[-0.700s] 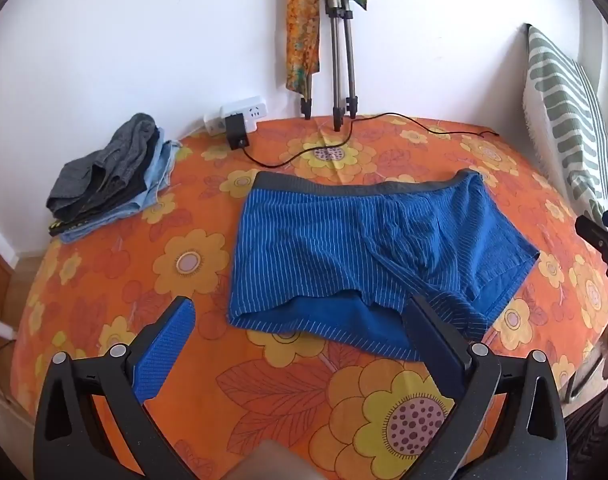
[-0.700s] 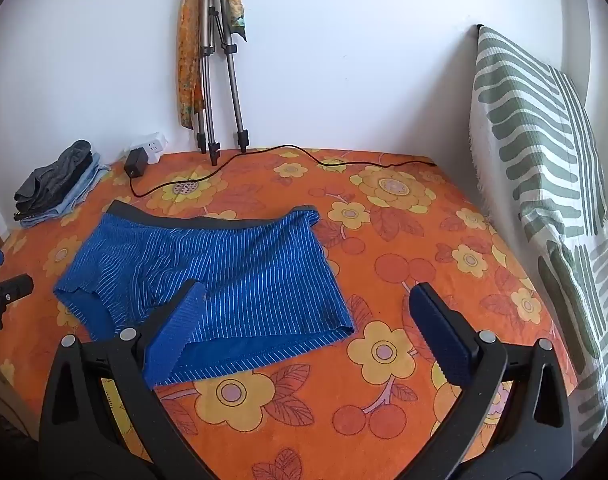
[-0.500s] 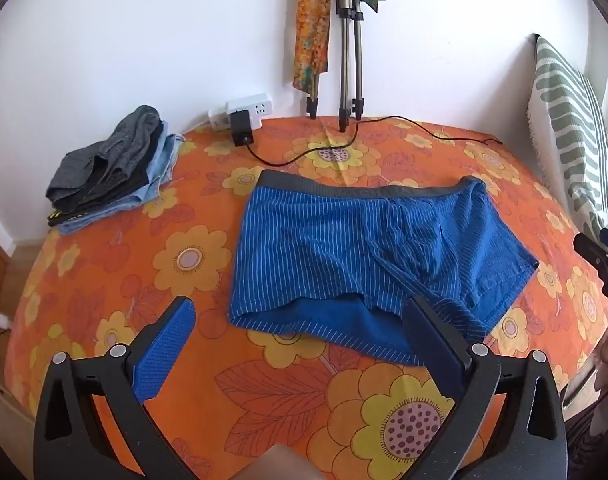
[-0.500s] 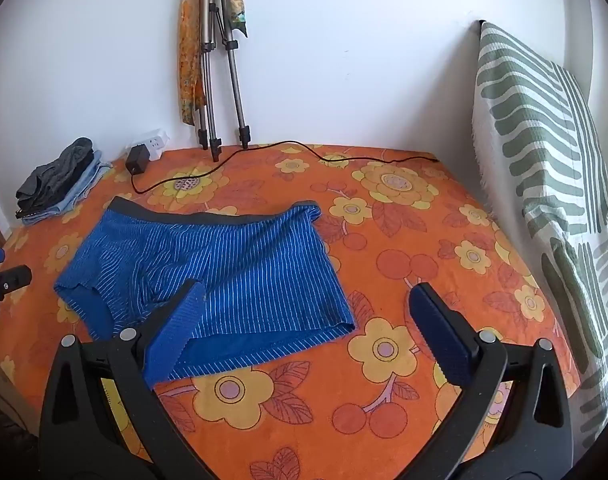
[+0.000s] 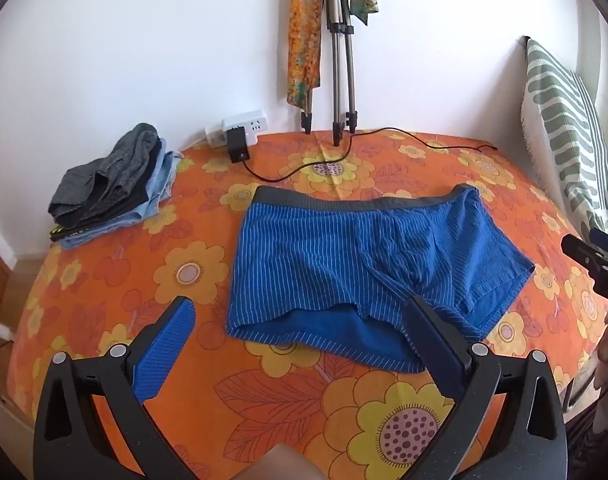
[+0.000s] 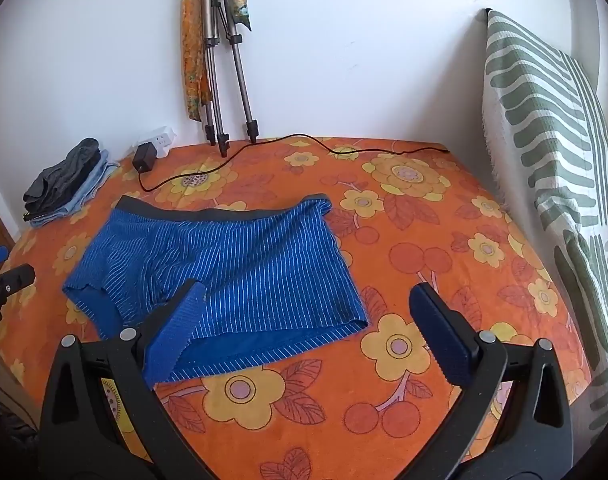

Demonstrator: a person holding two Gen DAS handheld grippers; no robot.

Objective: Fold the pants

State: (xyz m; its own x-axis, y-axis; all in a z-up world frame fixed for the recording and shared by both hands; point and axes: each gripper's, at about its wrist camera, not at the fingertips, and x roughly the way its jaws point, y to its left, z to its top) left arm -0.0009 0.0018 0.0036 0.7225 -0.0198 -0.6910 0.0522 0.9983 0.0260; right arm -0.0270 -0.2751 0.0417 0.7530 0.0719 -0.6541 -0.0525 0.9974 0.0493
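Blue striped short pants (image 5: 344, 268) (image 6: 224, 268) with a grey waistband lie spread flat on the orange flowered table (image 5: 144, 280) (image 6: 424, 248), waistband toward the wall. My left gripper (image 5: 298, 318) hovers open above the near hem of the left leg, nothing between its blue pads. My right gripper (image 6: 306, 300) hangs open over the near right corner of the pants, also holding nothing. Each gripper's tip shows at the edge of the other's view: the right one (image 5: 592, 258) and the left one (image 6: 8, 276).
A pile of folded grey, black and light-blue clothes (image 5: 108, 184) (image 6: 64, 180) sits at the far left. A power strip with a black adapter (image 5: 238, 140) and cable lies by the wall, beside tripod legs (image 5: 336, 80). A green-striped cushion (image 6: 552, 140) leans at the right.
Both views have shifted slightly, the pants sitting a little lower and nearer than before. Both grippers stay open and the pants have not been touched.
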